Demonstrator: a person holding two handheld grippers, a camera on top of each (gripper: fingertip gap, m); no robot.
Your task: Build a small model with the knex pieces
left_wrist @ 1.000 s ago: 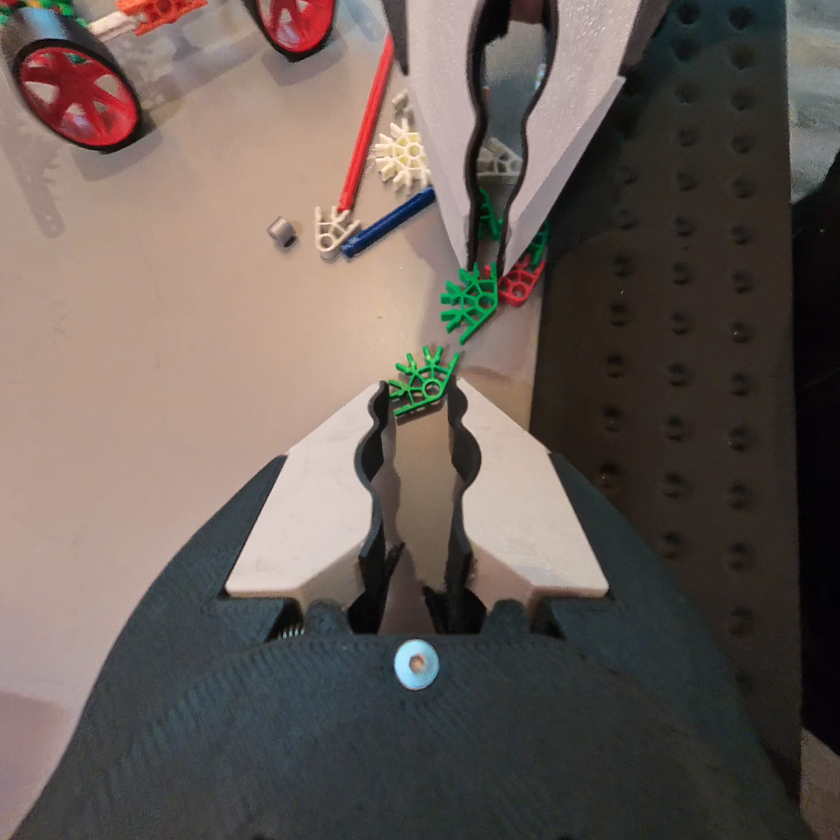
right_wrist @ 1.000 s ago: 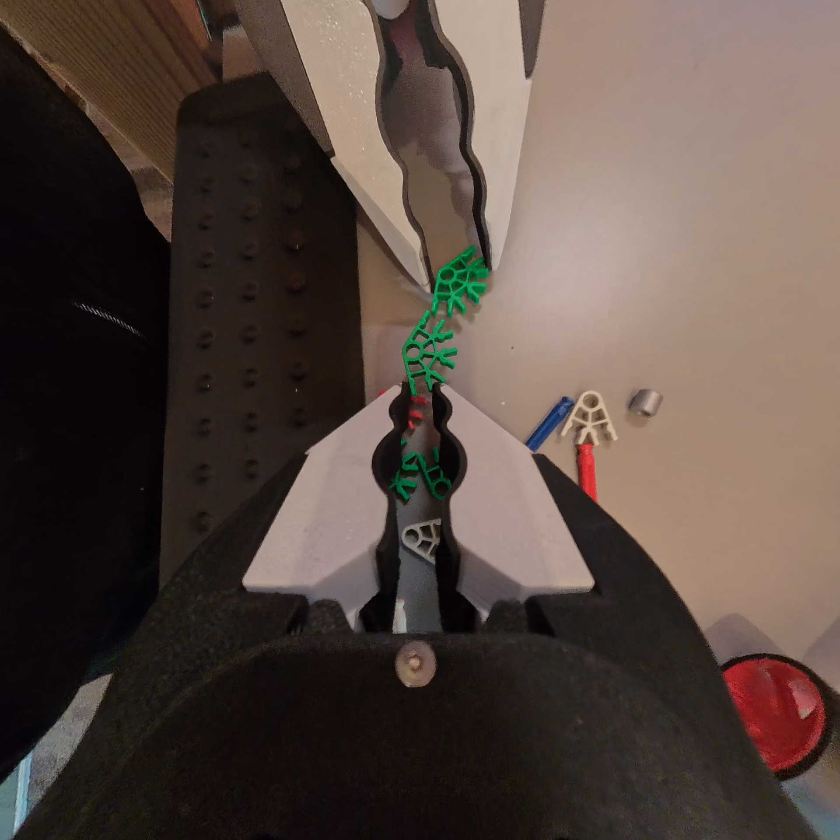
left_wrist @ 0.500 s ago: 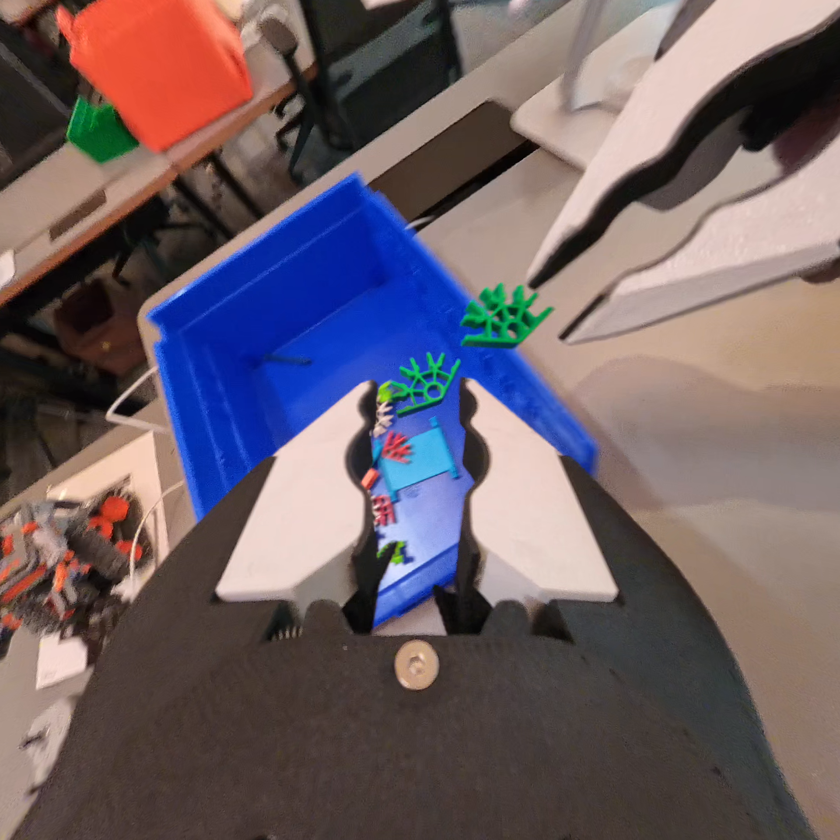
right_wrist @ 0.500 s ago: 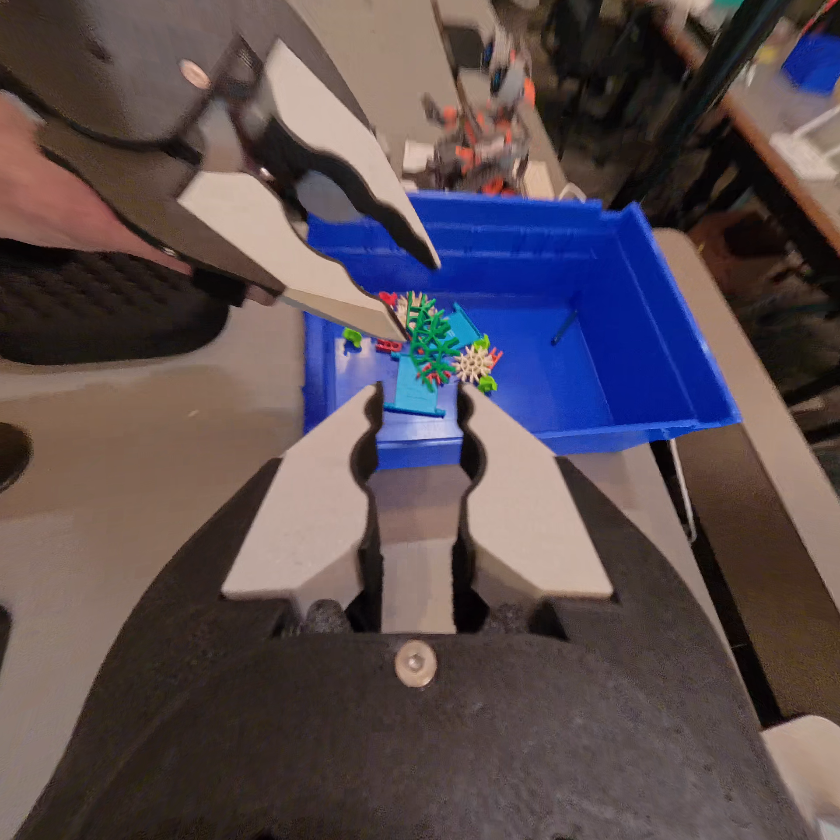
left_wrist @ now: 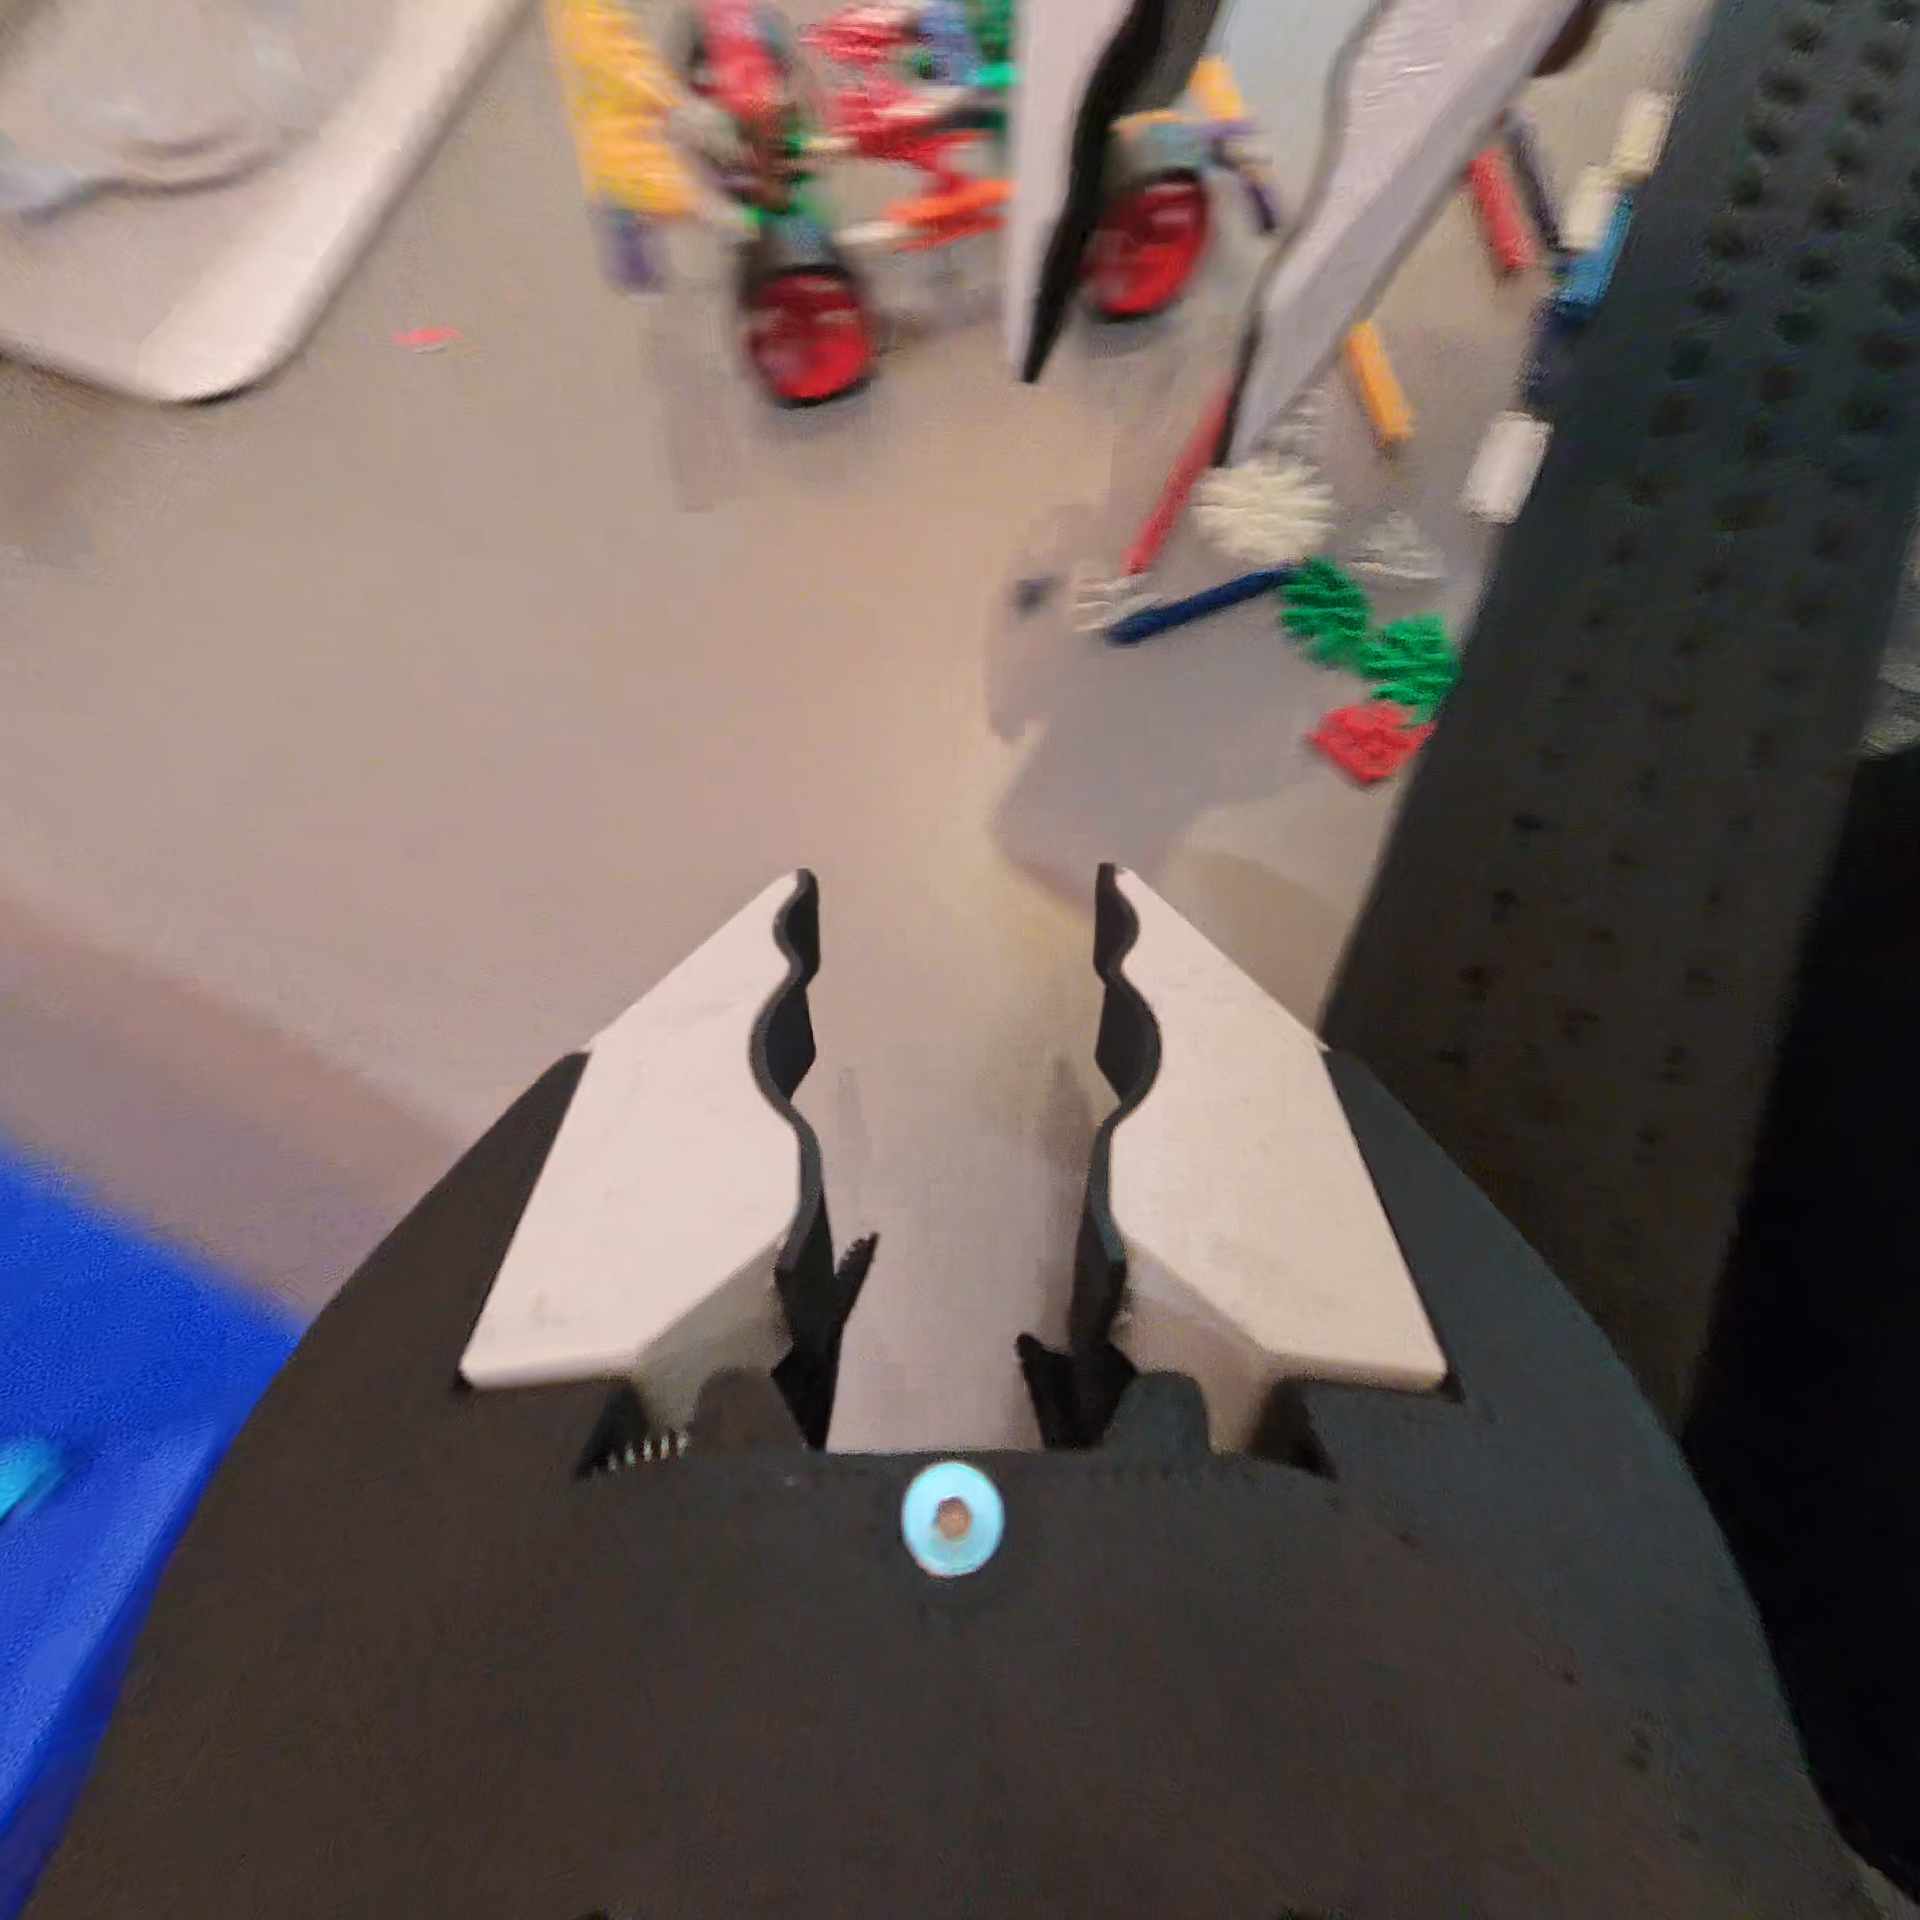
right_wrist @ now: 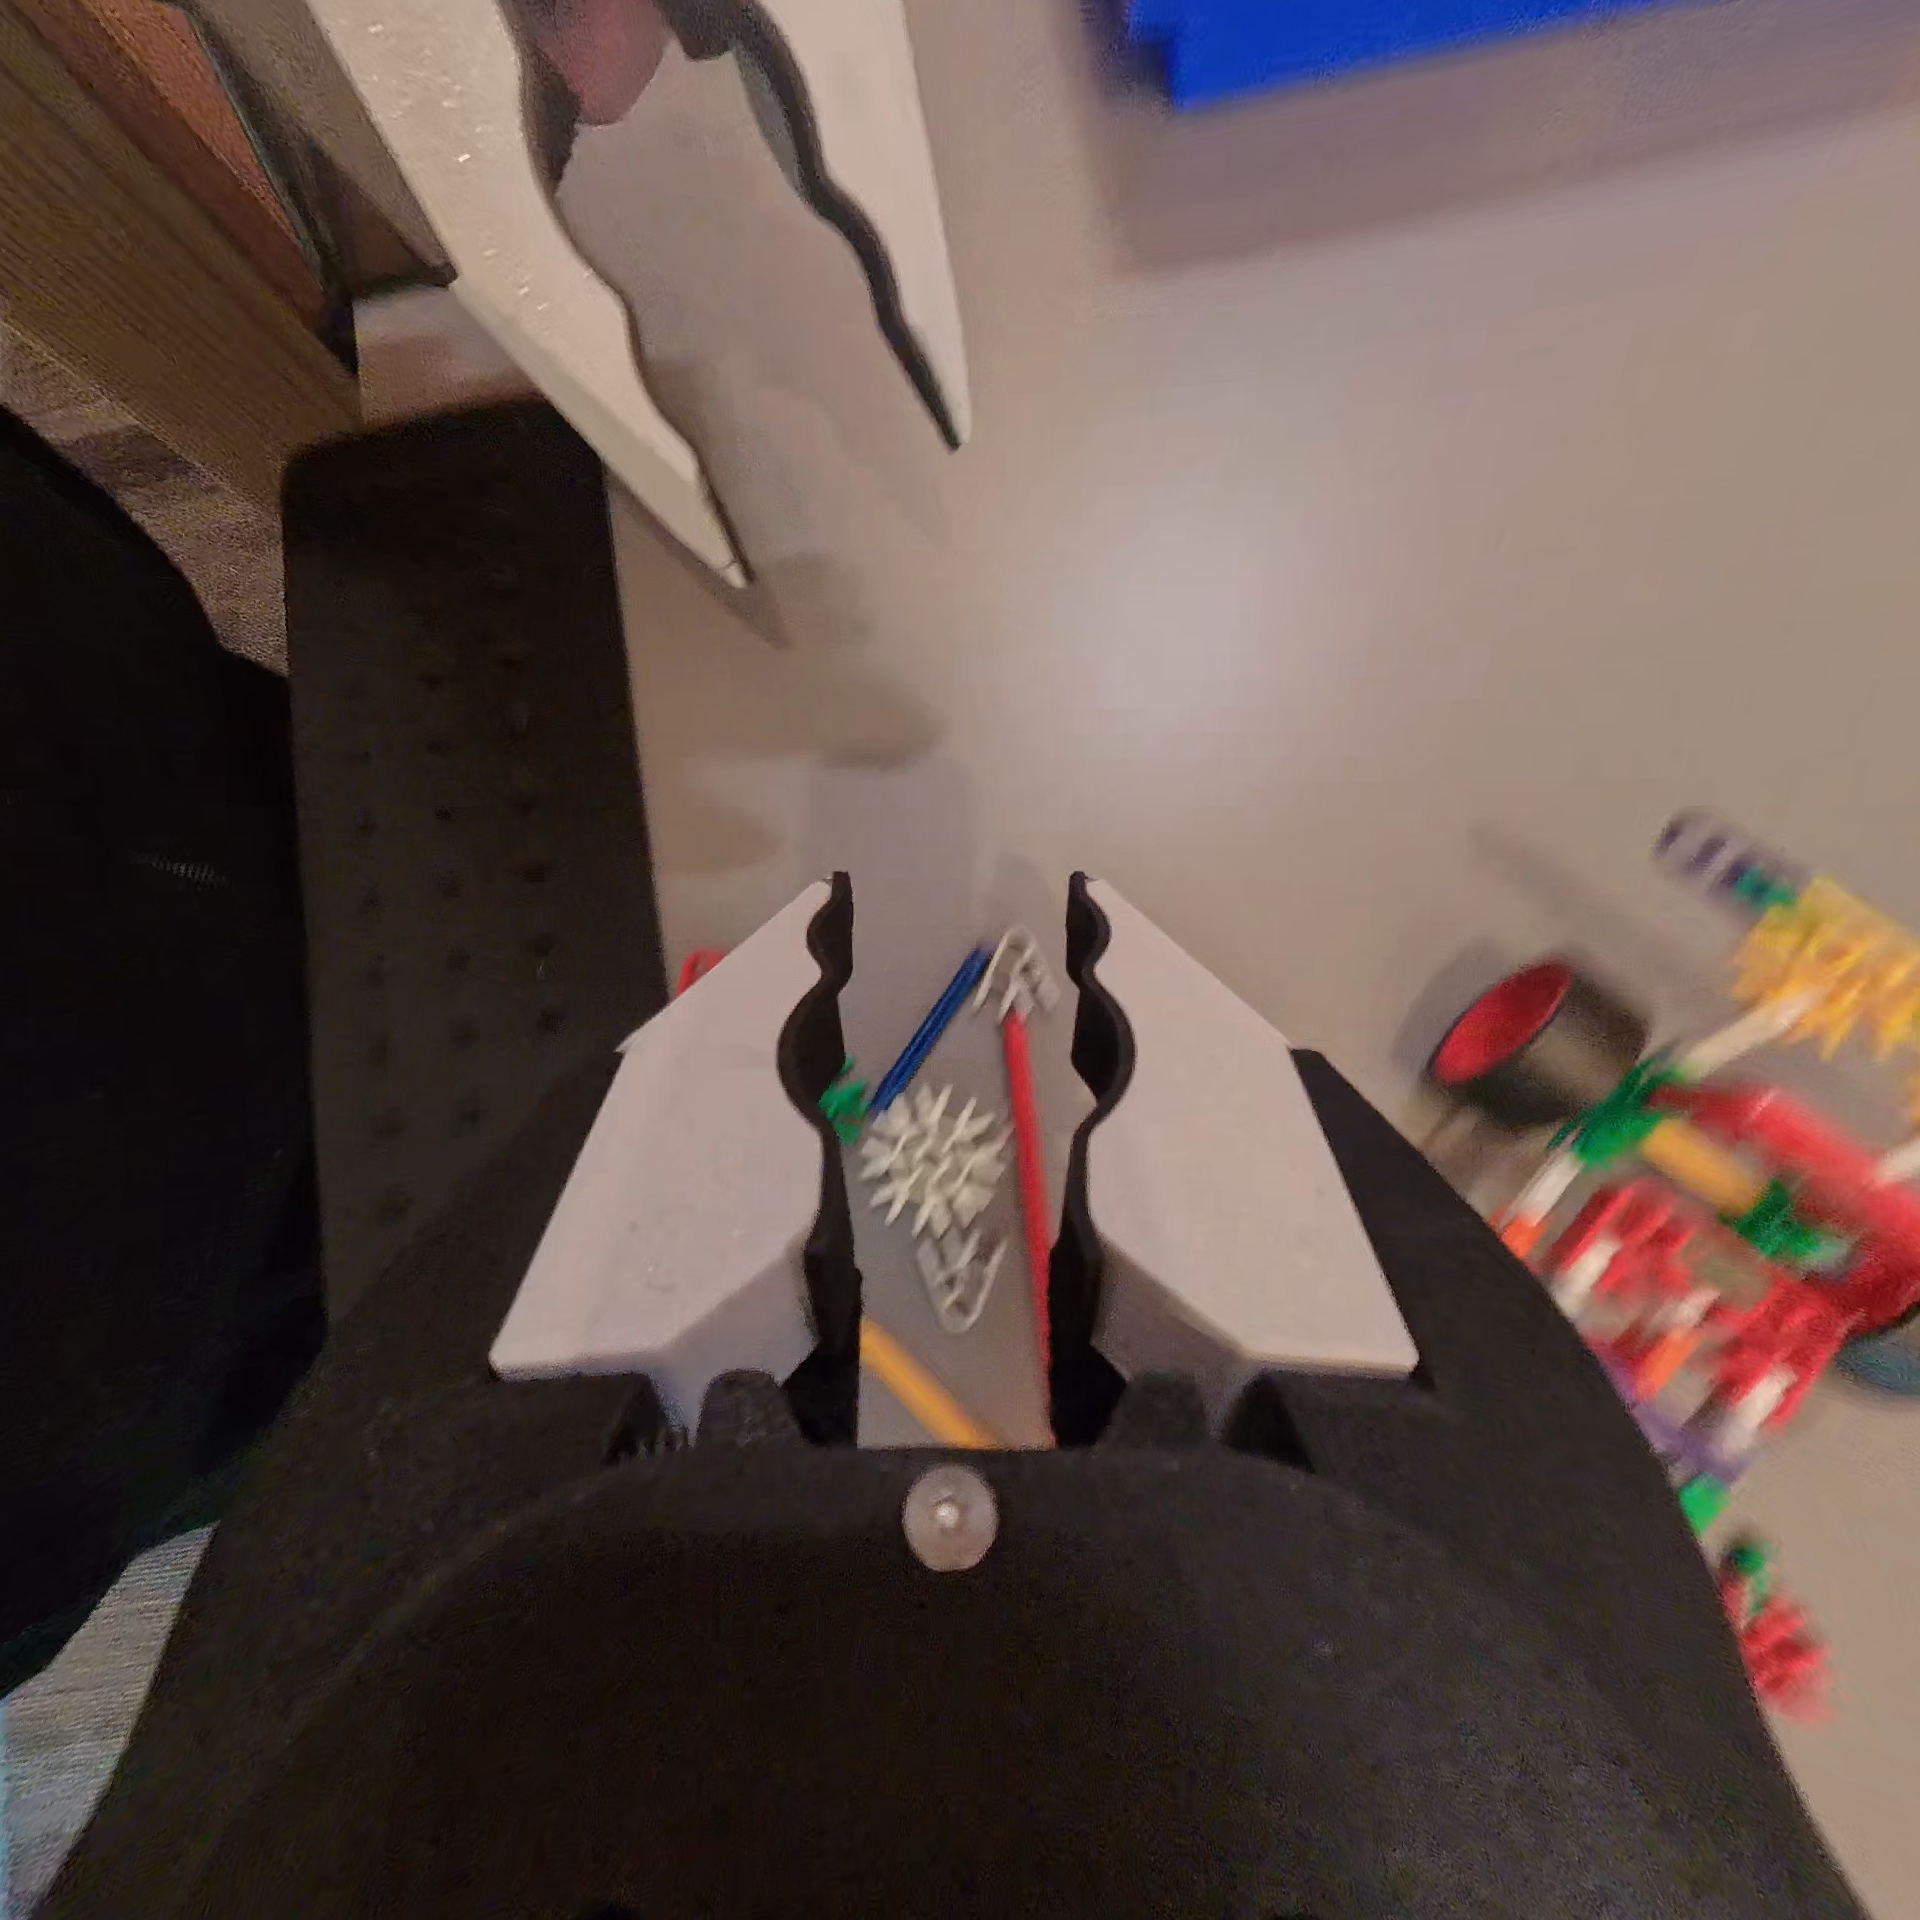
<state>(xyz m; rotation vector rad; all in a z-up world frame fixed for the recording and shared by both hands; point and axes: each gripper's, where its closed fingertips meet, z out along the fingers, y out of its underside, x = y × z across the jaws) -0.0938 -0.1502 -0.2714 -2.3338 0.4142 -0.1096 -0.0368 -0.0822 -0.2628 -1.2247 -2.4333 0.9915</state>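
Both of our claws hang empty, jaws parted: our left claw [left_wrist: 956,883] over bare desk [left_wrist: 416,675], our right claw [right_wrist: 961,883] above a white snowflake connector [right_wrist: 935,1158], blue rod [right_wrist: 930,1023] and red rod [right_wrist: 1023,1122]. Green connectors [left_wrist: 1366,639] lie beside the black mat [left_wrist: 1662,623].

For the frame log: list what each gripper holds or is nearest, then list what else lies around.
At the grippers:
left gripper: open, empty, over bare table.
right gripper: open, empty, above white connector, red rod, blue rod.

Around:
green connectors, red connector, wheeled model, blue bin, black mat.
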